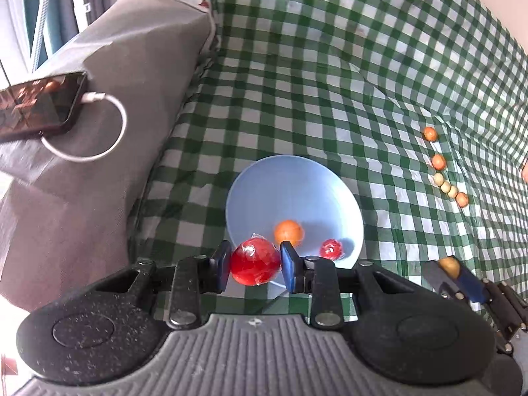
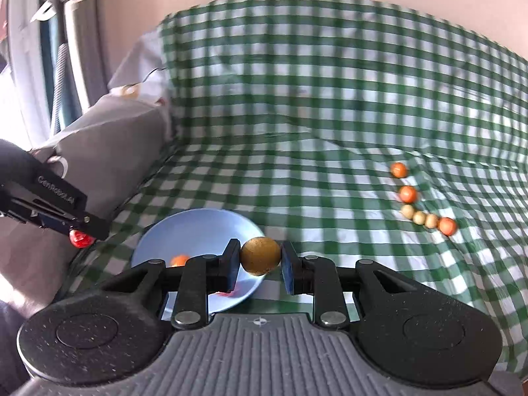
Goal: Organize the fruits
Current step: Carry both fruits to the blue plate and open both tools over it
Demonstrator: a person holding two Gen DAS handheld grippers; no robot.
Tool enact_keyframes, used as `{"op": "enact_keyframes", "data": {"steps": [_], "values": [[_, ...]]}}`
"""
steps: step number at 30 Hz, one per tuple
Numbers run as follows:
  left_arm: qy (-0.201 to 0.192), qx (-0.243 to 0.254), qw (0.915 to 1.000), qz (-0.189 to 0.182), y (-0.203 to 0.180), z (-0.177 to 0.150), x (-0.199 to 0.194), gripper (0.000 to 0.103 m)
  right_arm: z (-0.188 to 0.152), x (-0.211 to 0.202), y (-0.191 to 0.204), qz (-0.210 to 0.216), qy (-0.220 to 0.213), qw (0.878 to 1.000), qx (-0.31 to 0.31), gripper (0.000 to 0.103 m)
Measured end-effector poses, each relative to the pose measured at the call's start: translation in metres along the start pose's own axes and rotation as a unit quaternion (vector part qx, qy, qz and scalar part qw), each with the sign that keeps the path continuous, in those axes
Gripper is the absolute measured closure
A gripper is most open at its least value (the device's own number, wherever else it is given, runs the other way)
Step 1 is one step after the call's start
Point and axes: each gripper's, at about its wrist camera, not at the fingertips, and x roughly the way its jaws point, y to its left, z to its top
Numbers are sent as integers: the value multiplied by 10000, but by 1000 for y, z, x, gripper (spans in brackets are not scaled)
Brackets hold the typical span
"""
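My left gripper (image 1: pixel 254 266) is shut on a shiny red fruit (image 1: pixel 254 265) and holds it over the near rim of a light blue bowl (image 1: pixel 290 191). An orange fruit (image 1: pixel 288 232) and a small red fruit (image 1: pixel 331 249) lie in the bowl. My right gripper (image 2: pixel 260 257) is shut on a brown-yellow fruit (image 2: pixel 260 256) above the right edge of the bowl (image 2: pixel 198 231). The right gripper also shows in the left wrist view (image 1: pixel 457 272), and the left gripper in the right wrist view (image 2: pixel 81 234).
A row of small orange and pale fruits (image 1: pixel 444 178) (image 2: pixel 424 213) lies on the green checked cloth (image 1: pixel 330 82) at the right. A grey cushion (image 1: pixel 99 132) with a phone (image 1: pixel 36 105) and white cable sits at the left.
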Motion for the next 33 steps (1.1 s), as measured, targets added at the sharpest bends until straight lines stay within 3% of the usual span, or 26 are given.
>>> {"op": "enact_keyframes", "data": {"steps": [10,31,32,33], "values": [[171,-70,9998,-59,3,8,30,68,-1,26,20,99,240,9992,-297,75],[521,894,9940,344,-30,45,149,67,-9,136,10,120,1024,9938,-419,75],[493,929,9937,388,-31,45,152,67,-8,142,11,129,1040,9935,-437,75],[446,977,9933,427,-33,46,154,59,-7,145,12,148,1045,9933,-463,75]]}}
